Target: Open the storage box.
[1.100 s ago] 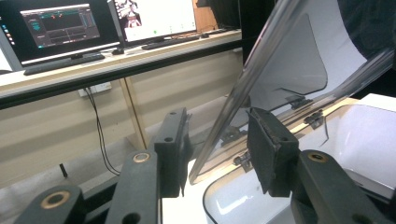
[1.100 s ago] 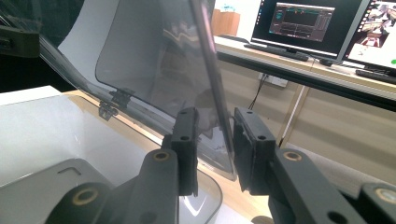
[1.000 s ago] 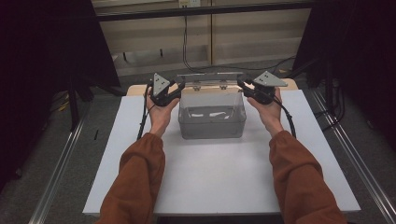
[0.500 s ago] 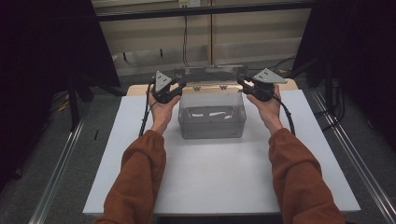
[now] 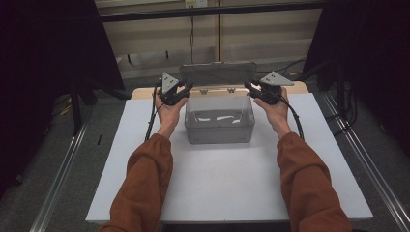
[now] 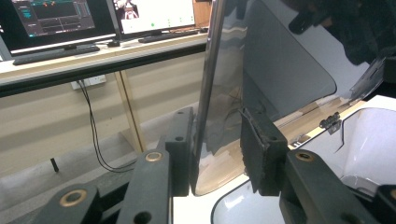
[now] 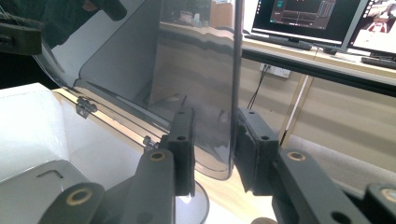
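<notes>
Lid (image 5: pixel 217 75) held upright at 9 and 3 o'clock by both jaws; it could be dropped if grip loosens.

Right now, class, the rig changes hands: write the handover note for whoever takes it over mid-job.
Grip: the left claw has the lid by its left edge, and its jaws have just been closing on it. The right claw is shut on the lid's right edge.
Things: the clear box stands at the far middle of the white table.
Done: lid raised about upright.
Left: probably ease it fully back, then release.
</notes>
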